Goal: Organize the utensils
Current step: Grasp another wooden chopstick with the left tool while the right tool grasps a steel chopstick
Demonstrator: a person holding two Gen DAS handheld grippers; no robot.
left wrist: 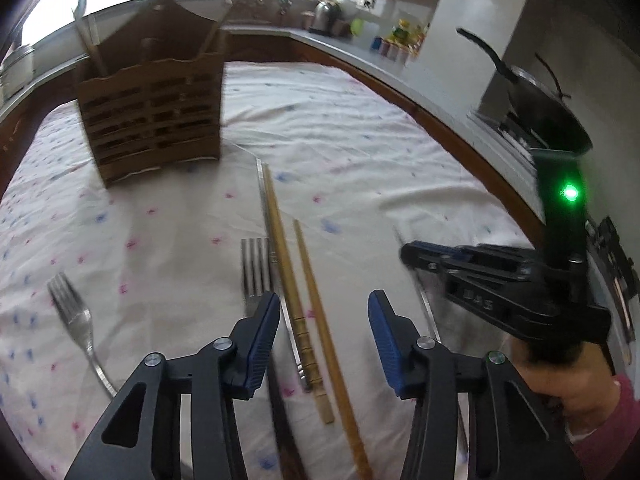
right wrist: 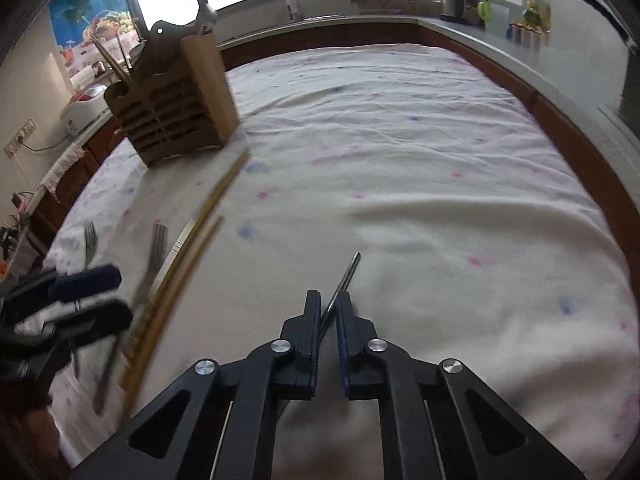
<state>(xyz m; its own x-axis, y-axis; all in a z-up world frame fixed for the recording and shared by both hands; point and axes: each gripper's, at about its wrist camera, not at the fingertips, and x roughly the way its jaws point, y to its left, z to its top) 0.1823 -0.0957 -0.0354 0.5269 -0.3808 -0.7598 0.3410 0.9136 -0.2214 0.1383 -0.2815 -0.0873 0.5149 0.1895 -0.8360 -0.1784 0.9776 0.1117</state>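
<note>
Left wrist view: your left gripper (left wrist: 324, 320) stood spread astride two wooden chopsticks (left wrist: 298, 312) near the table's near edge, positioned to pinch. Right wrist view: your right gripper (right wrist: 329, 312) pinched a metal chopstick (right wrist: 344, 284), ready for the holder (right wrist: 176, 104) at the far-left corner.

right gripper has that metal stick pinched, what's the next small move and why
Probably lift it clear of the cloth and carry it toward the wooden caddy: the right gripper is shut on the metal chopstick, whose tip still lies low over the tablecloth.
</note>
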